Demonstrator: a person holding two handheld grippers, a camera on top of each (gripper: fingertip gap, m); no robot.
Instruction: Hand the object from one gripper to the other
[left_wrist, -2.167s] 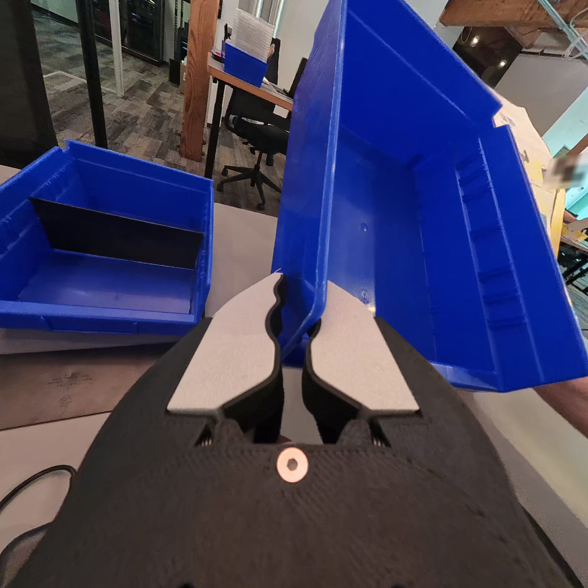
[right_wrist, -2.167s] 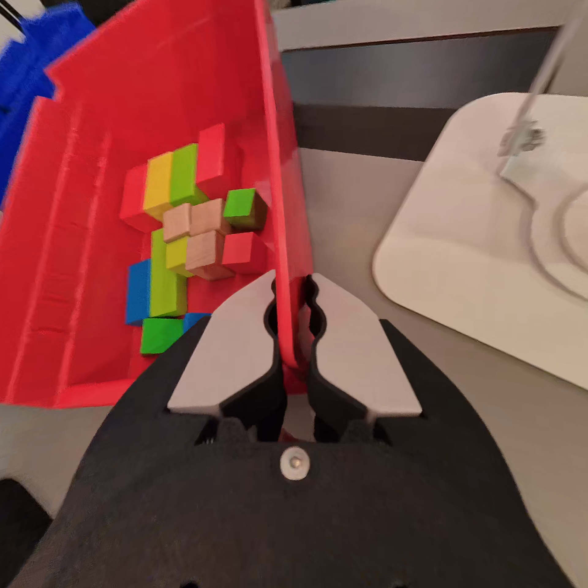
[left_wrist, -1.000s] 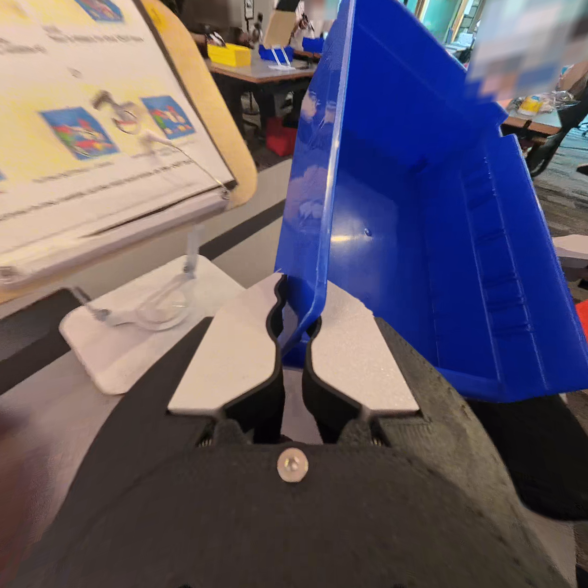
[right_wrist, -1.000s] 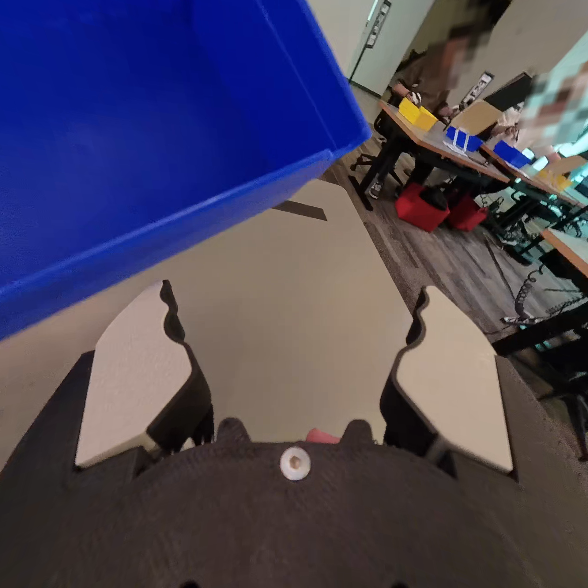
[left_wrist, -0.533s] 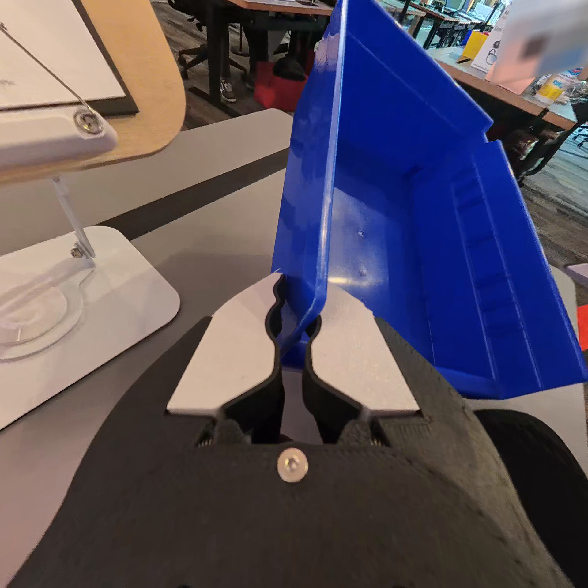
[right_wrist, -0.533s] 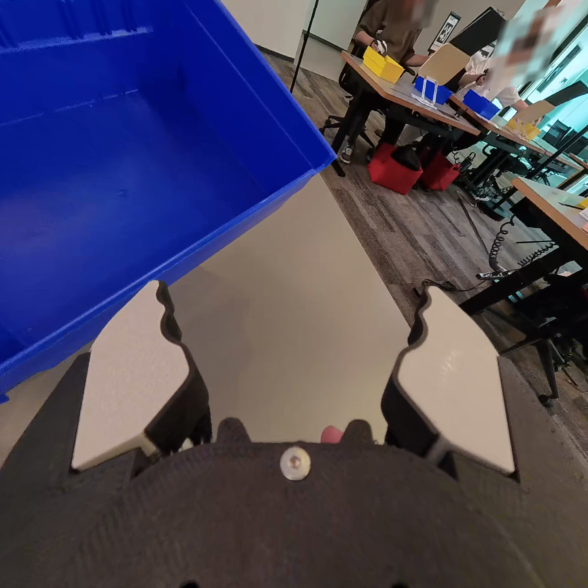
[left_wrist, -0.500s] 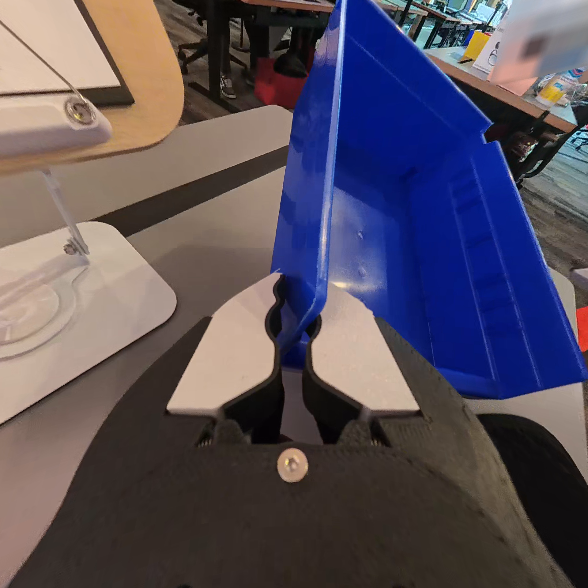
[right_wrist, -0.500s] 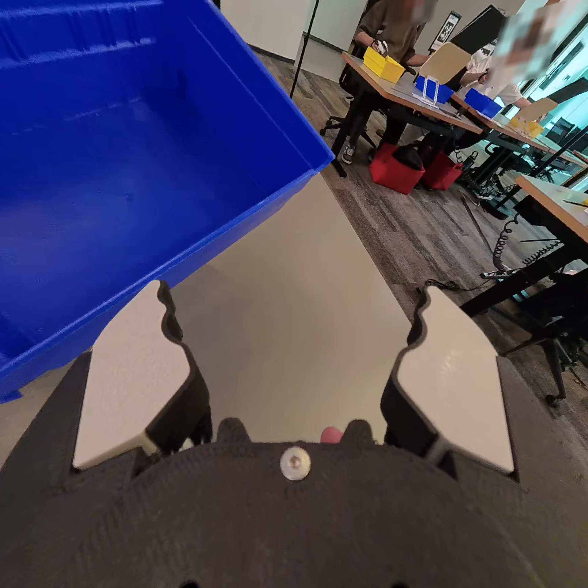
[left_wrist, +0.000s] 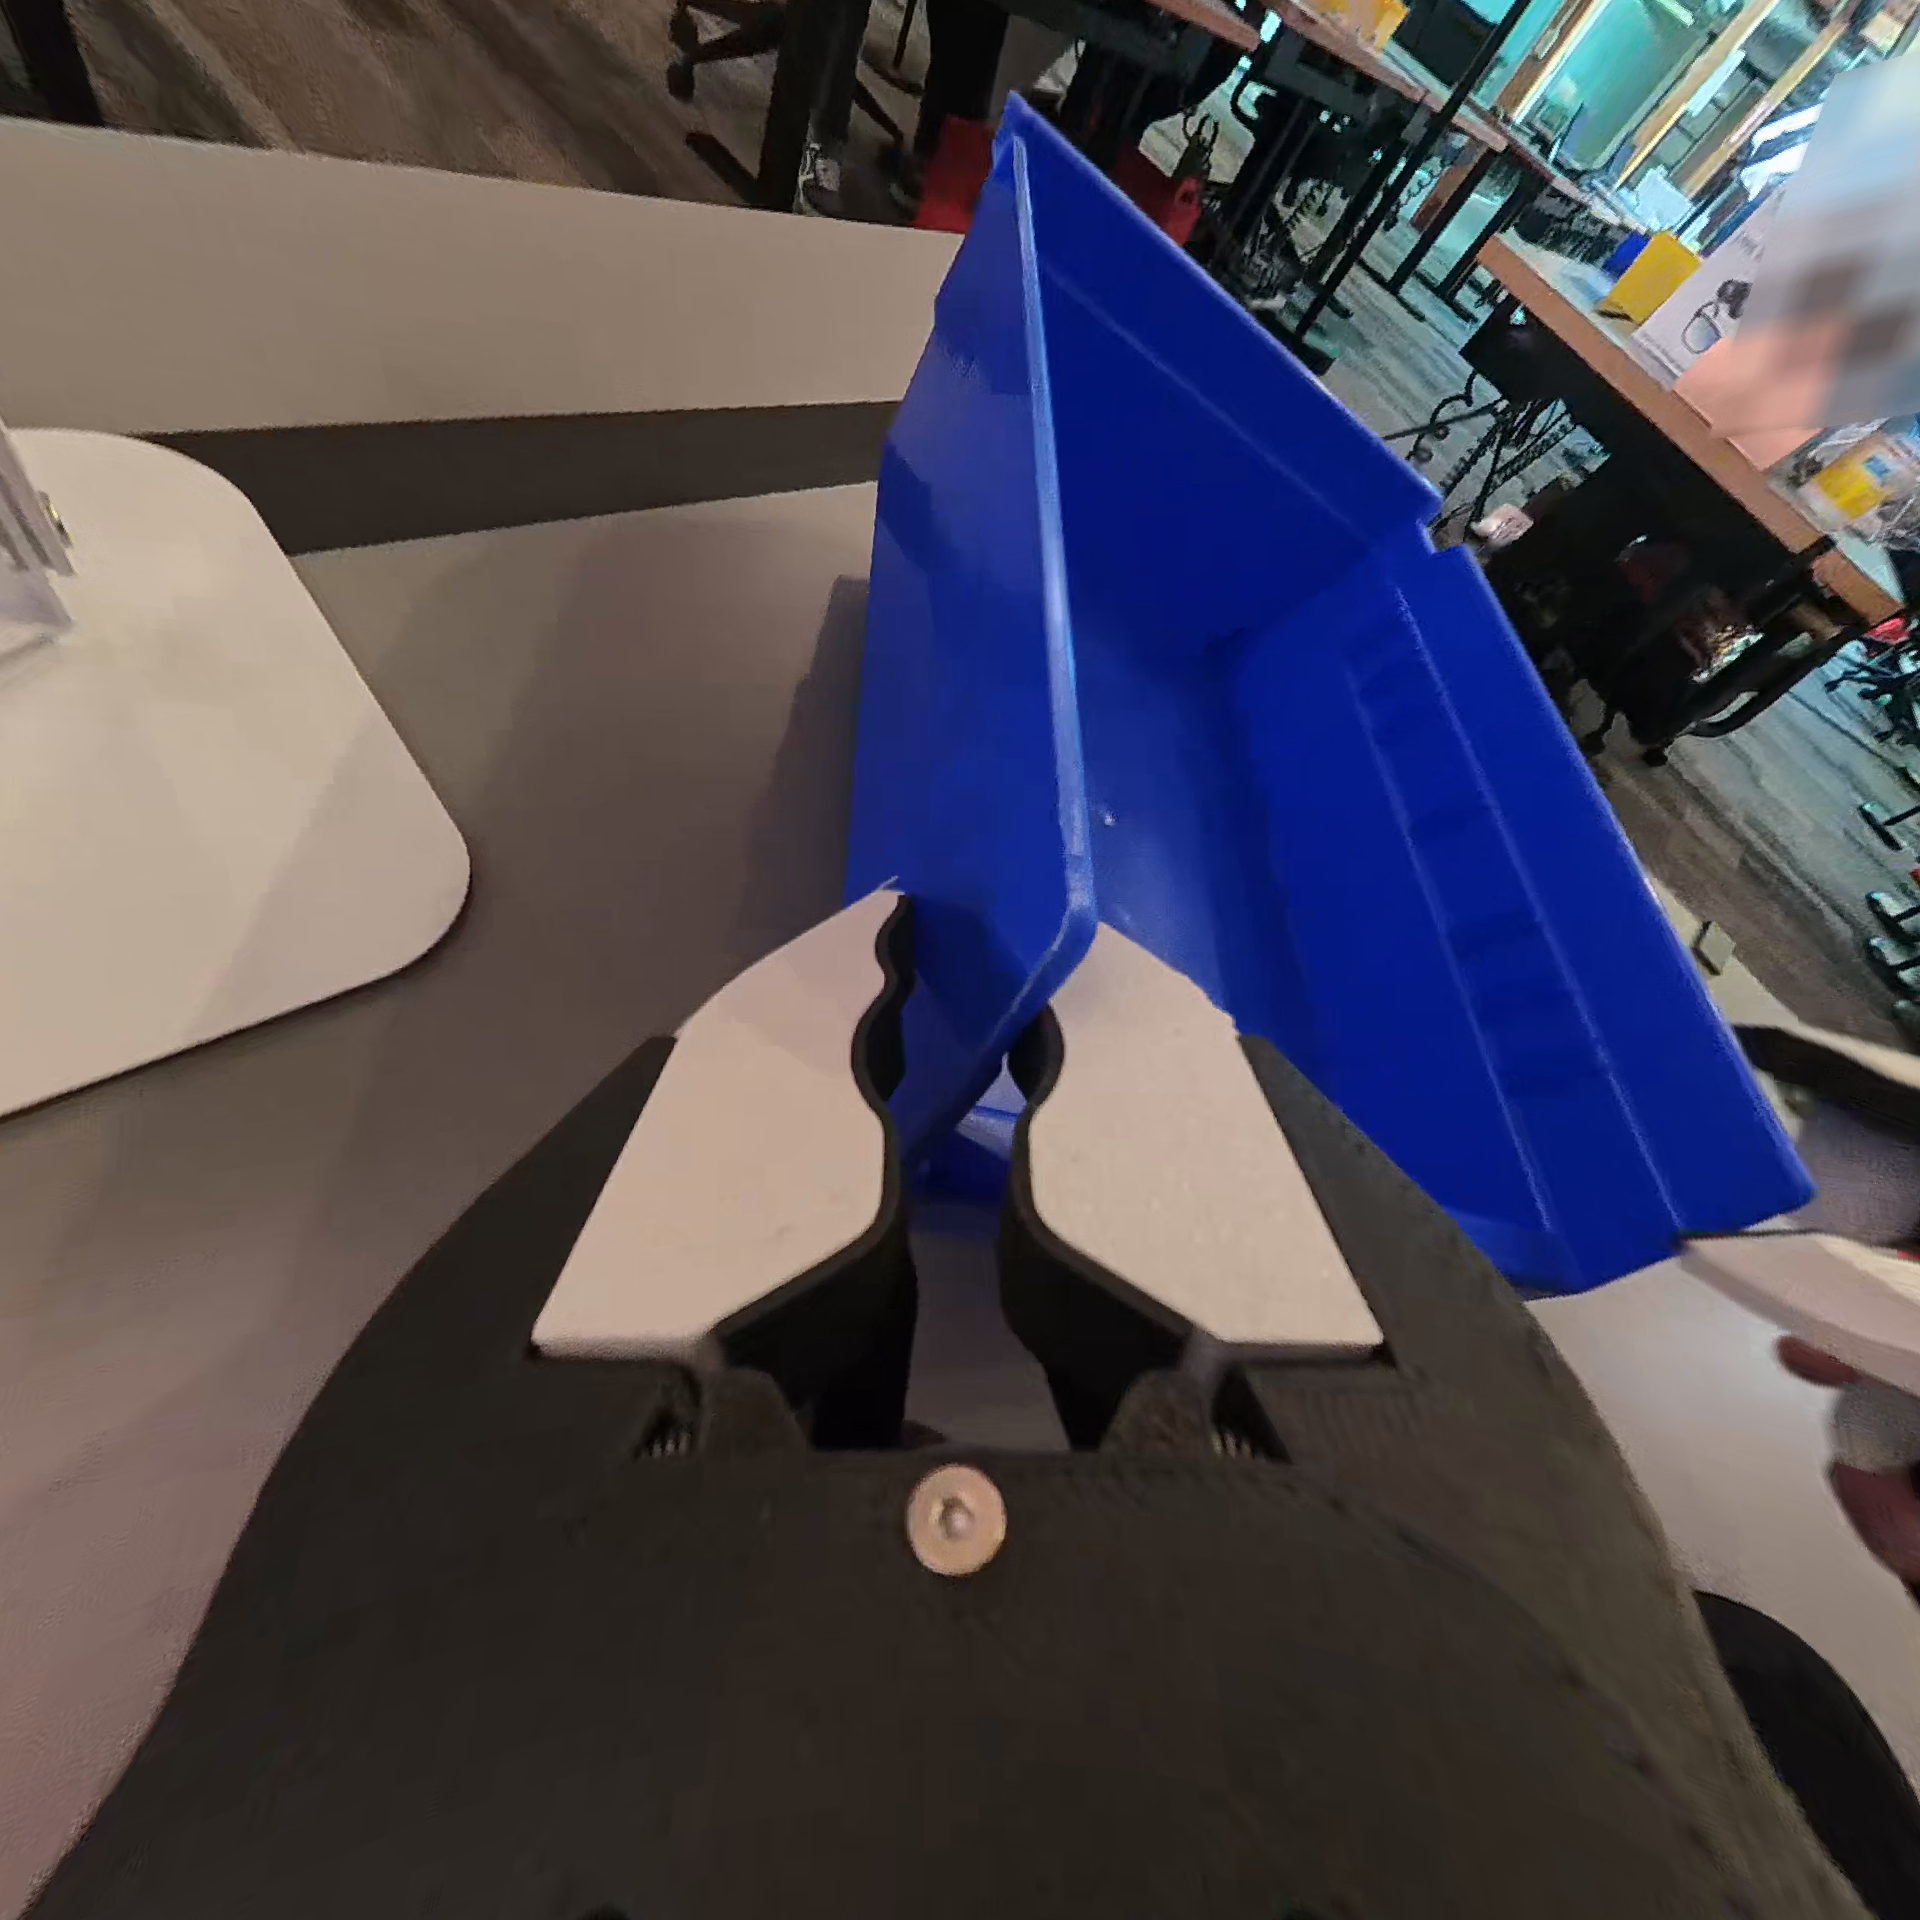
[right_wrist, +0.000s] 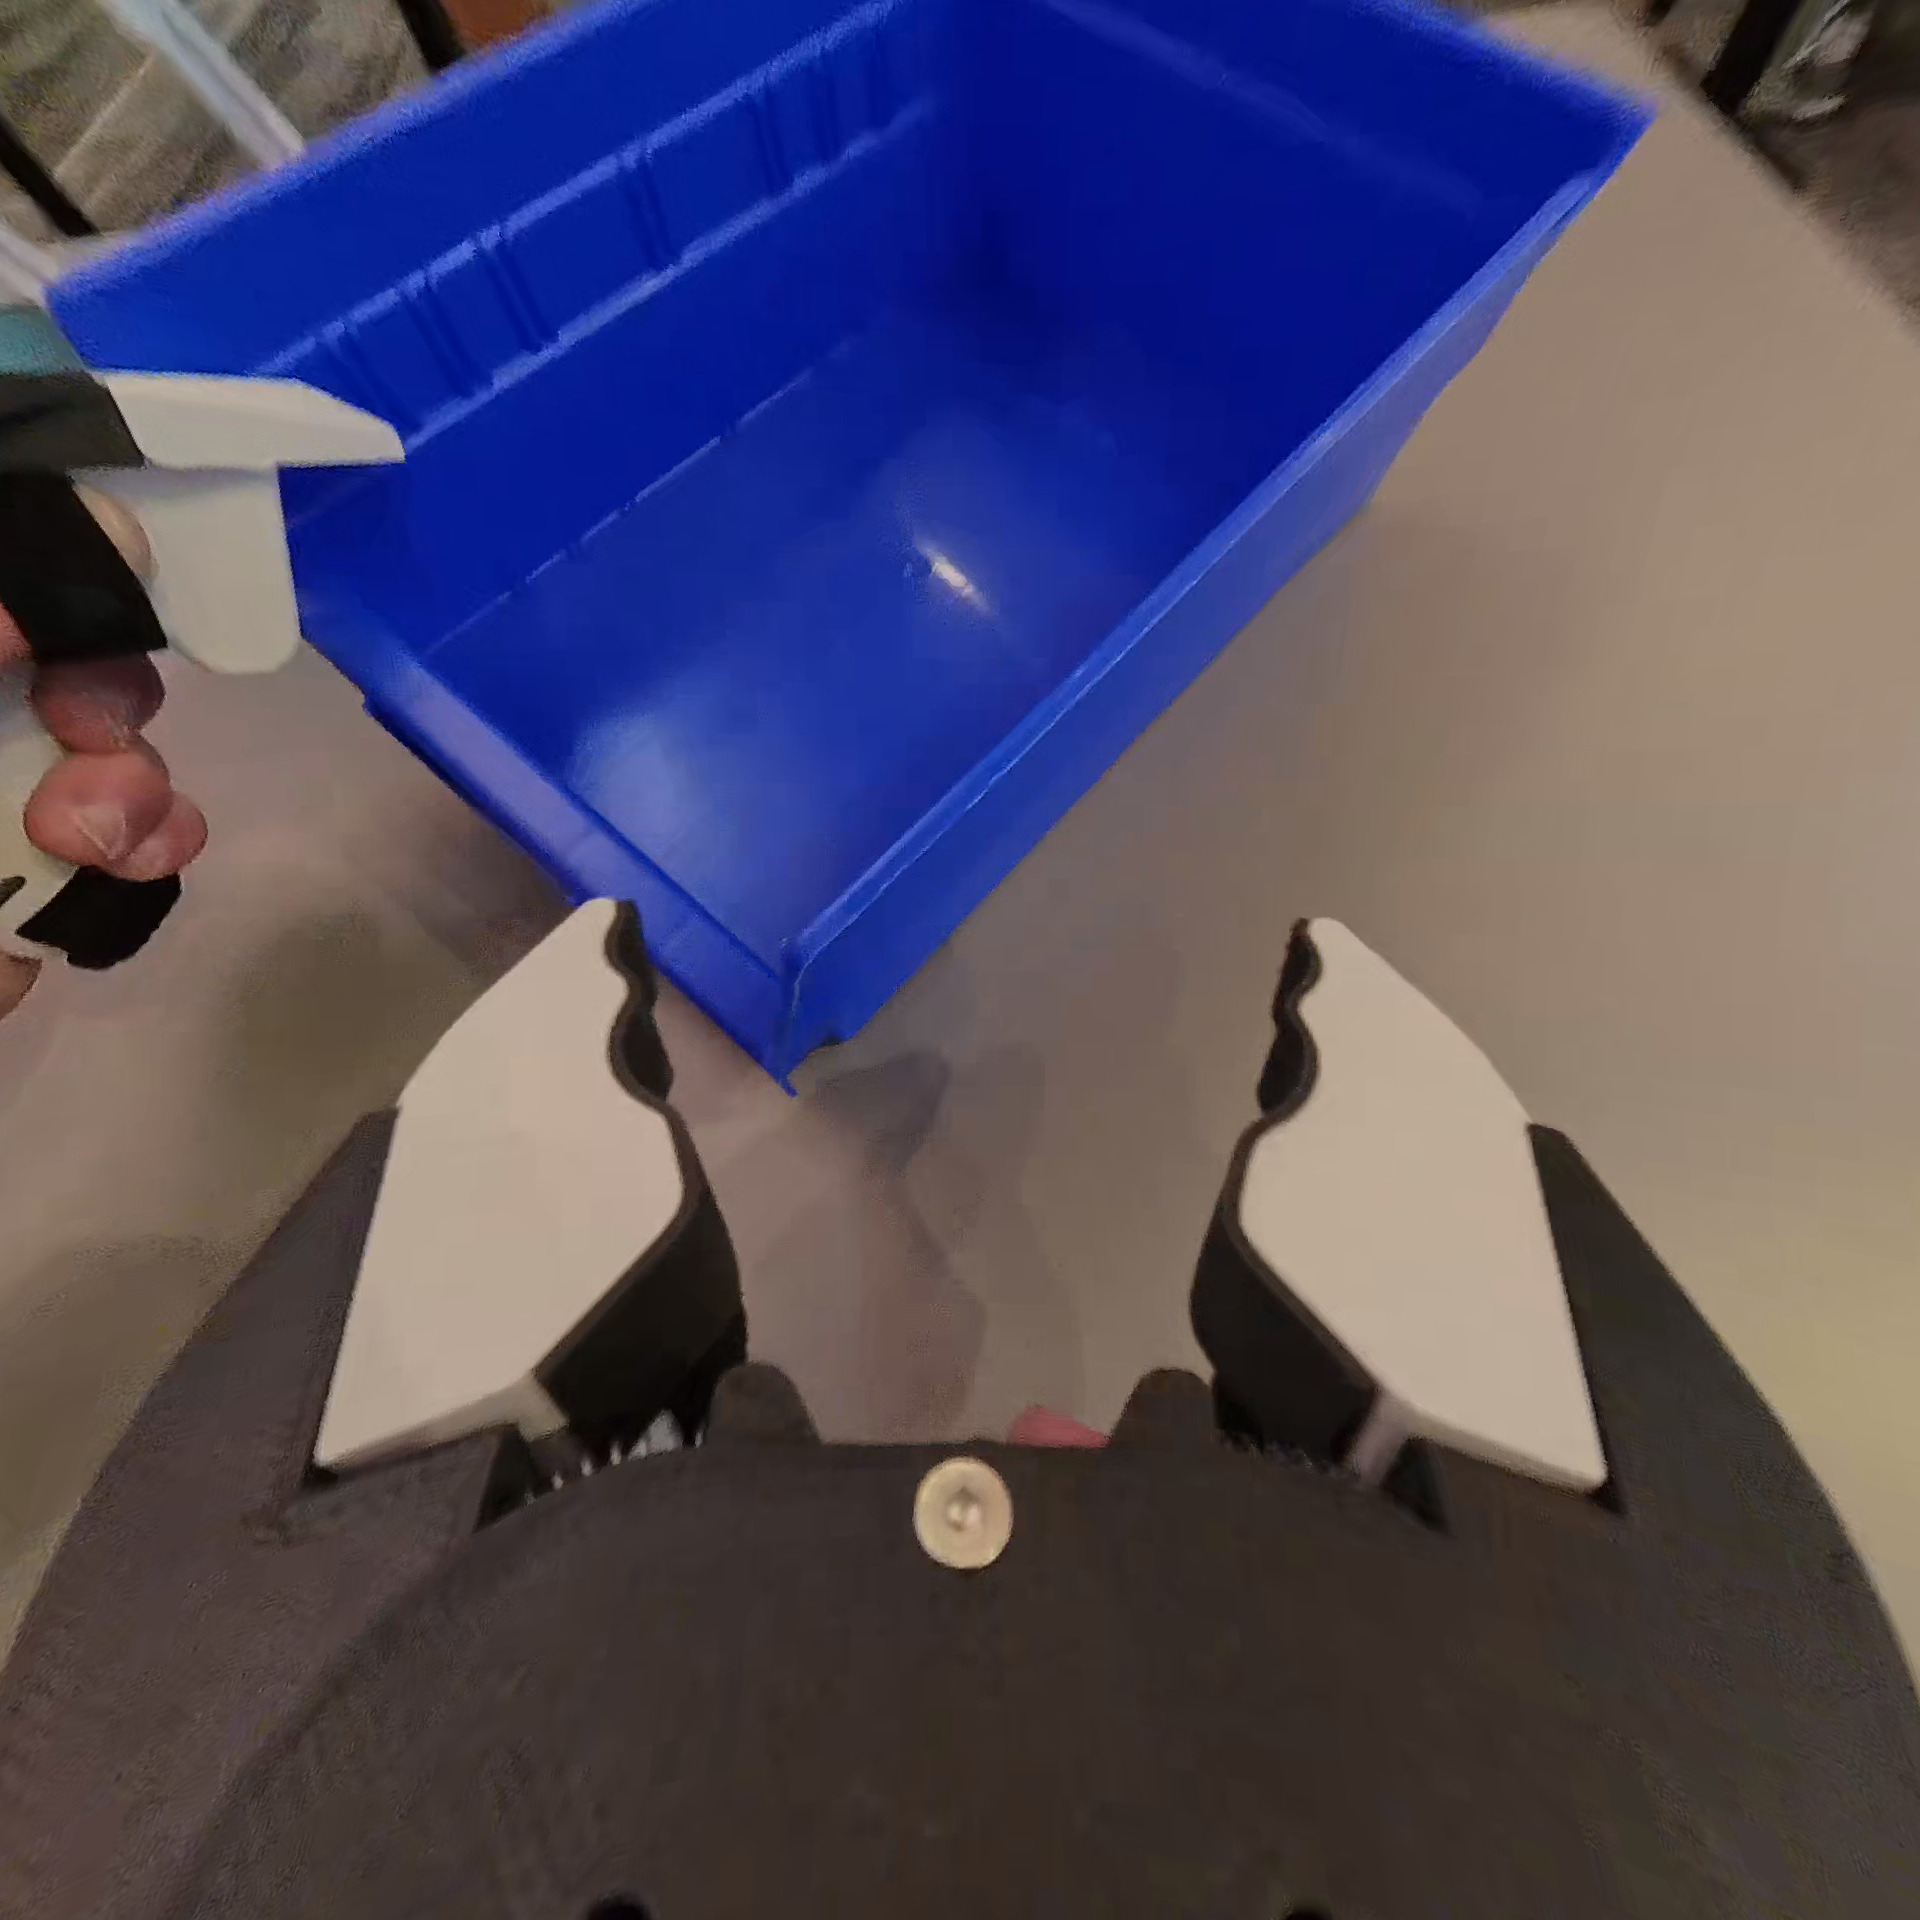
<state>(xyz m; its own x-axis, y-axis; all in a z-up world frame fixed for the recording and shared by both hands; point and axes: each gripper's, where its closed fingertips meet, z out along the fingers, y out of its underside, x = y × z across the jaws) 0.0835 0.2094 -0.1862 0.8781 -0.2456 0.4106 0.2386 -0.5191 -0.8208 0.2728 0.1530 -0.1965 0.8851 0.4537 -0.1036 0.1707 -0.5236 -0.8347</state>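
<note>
Left wrist view: left gripper (left_wrist: 961, 997) is clamped on the side wall of the blue bin (left_wrist: 1247, 727); both pads bear on the wall near its corner, and the bin runs forward and to the right of the fingers, over the grey table (left_wrist: 582, 665). Right wrist view: right gripper (right_wrist: 961, 997) is spread wide and holds nothing; the bin's near corner sits just inside its left finger (right_wrist: 520, 1143), not pinched. Risk: if the left lets go before the right closes on a wall, the bin drops. A corner-only pinch would likely let it swing or slip out.
</note>
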